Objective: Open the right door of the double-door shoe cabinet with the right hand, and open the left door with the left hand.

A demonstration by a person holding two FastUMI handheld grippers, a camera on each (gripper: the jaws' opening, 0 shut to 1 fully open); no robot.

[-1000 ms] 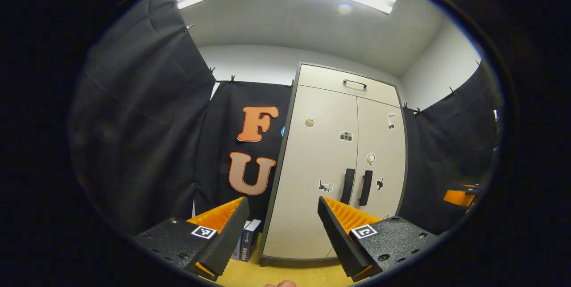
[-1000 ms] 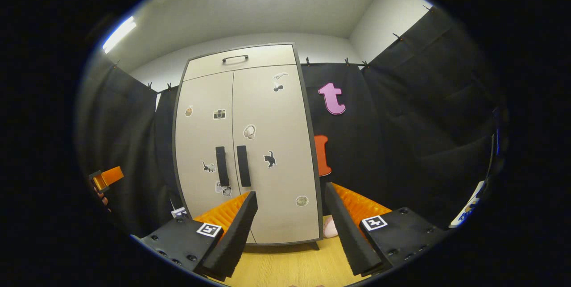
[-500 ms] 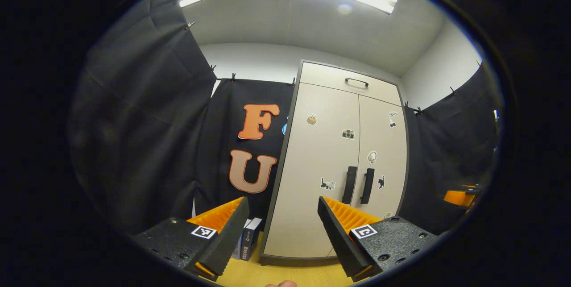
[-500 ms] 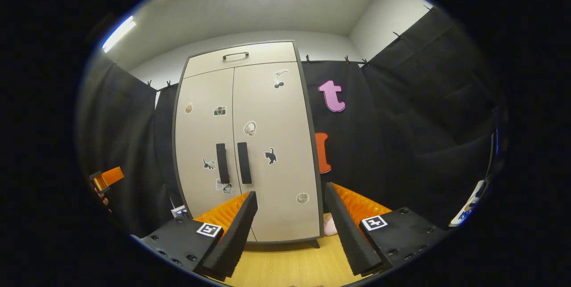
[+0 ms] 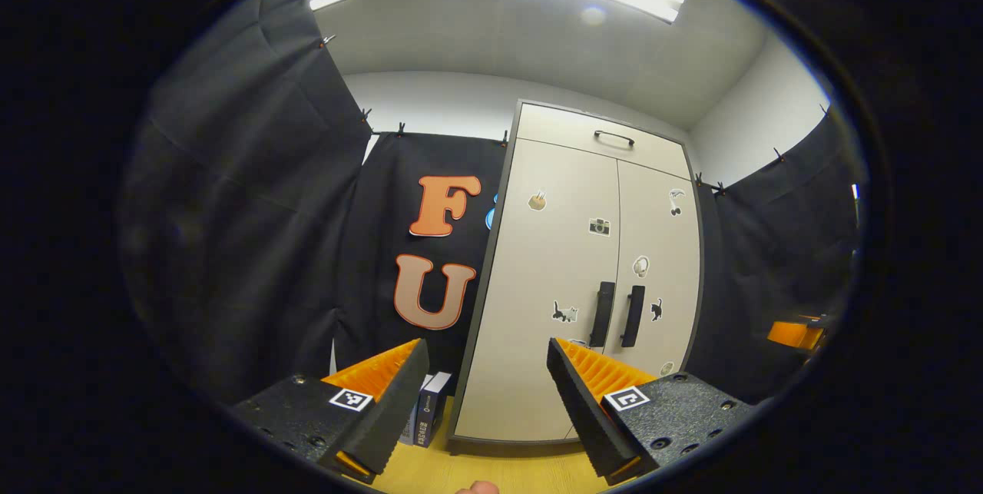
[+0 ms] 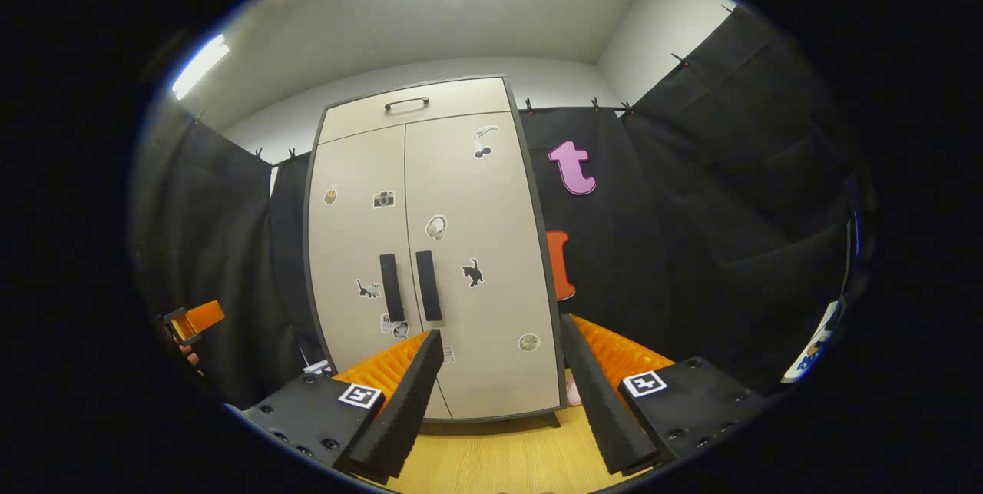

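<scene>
**Shoe cabinet, both doors closed**

Shoe cabinet: upright on wood floor, stickered, well ahead of both tools. Right door and left door flush; black handles side by side at the centre seam. Right gripper: fingers spread wide, empty. Left gripper: likewise wide, empty (cabinet seen obliquely).

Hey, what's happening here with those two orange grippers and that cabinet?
A person holds a gripper in each hand, facing a beige shoe cabinet that stands on a wooden floor. The left gripper and the right gripper are both open, empty and well short of the cabinet. Both doors are shut, and the left door handle and the right door handle are untouched, so neither door is open yet.
</scene>
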